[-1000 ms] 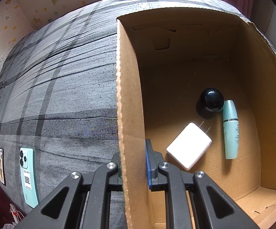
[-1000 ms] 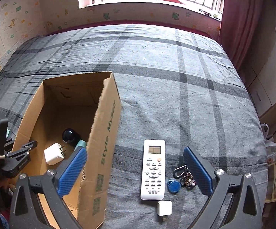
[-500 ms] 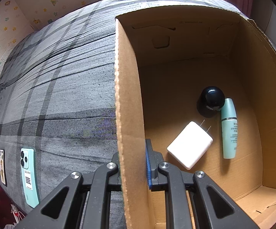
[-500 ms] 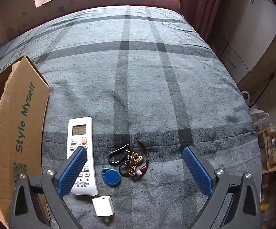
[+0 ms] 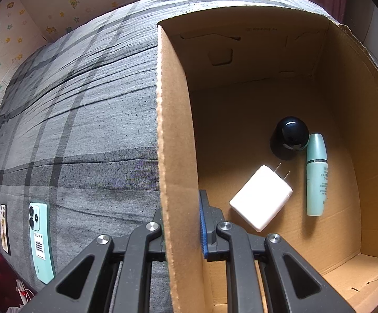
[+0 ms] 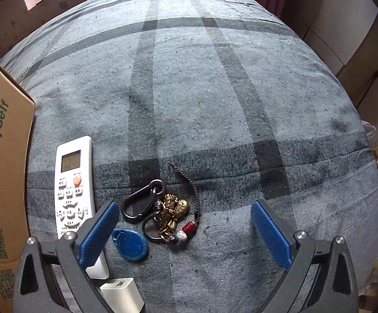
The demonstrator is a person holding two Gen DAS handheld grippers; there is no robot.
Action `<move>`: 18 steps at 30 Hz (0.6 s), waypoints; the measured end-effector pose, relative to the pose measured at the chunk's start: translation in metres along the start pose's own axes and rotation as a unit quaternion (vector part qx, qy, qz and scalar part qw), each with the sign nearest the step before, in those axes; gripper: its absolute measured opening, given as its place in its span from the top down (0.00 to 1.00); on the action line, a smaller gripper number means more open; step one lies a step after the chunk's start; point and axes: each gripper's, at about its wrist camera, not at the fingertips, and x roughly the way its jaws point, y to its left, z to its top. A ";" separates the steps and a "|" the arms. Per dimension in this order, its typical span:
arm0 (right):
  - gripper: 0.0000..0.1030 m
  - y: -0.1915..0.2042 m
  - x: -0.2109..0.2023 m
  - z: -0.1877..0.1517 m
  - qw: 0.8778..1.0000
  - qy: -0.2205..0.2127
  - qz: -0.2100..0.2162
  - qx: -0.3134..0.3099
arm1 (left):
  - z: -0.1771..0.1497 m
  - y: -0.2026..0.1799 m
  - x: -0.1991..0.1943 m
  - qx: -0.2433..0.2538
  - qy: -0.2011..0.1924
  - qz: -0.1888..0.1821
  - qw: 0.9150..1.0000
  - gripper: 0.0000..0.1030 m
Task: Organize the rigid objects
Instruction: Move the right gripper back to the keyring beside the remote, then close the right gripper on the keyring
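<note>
Left gripper [image 5: 182,224]: jaws pinched on the side wall of the cardboard box [image 5: 174,135] — one finger outside, one blue pad [image 5: 202,228] inside
Right gripper [image 6: 186,230]: jaws spread wide, low over the grey plaid bed [image 6: 215,91]
Between the right jaws: one key bunch [image 6: 163,208] with a black carabiner, brass charms and a blue fob [image 6: 130,244] — closer to the left finger, well apart from the right one
Beside the left finger: one white remote [image 6: 72,182], partly behind it; one small white adapter [image 6: 122,296] at the bottom edge
In the box: one white charger [image 5: 262,198], one black dome [image 5: 290,135], one green tube [image 5: 317,174] — three things, dome and tube touching
On the bed left of the box: one mint phone [image 5: 40,240], one narrow card [image 5: 4,228]
</note>
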 end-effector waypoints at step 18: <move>0.31 0.000 0.018 -0.001 1.000 0.017 0.017 0.016 | 0.000 -0.001 0.001 0.001 0.001 0.005 1.000 0.86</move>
